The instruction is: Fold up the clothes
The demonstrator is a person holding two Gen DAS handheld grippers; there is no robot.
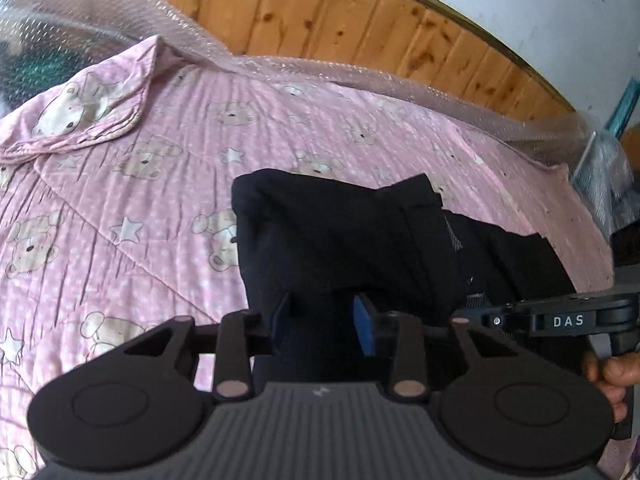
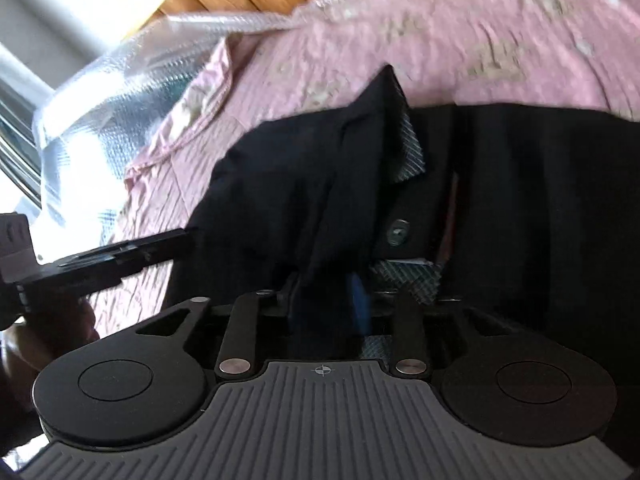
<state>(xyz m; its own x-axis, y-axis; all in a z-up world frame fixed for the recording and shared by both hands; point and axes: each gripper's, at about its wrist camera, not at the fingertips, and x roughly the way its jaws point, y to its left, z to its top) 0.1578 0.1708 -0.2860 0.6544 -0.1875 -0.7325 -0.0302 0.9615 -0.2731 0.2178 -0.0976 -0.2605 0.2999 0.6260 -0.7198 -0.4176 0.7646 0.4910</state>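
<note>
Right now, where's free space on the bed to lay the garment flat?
Free: pink bear quilt left of the black garment, up to the turned-back quilt corner, and the strip behind it toward the bubble wrap. Crowded: right side, where garment and both grippers sit.

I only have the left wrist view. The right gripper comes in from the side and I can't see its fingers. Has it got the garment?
Observer: Yes. In the right wrist view the right gripper is shut on a fold of the black garment.
Operator: Which part is near that grip?
Observer: What looks like the waistband. A button sits just beyond the grip, beside grey patterned lining.
Operator: Anything past the bed on that side?
Observer: A bright window, beyond the bubble wrap.
</note>
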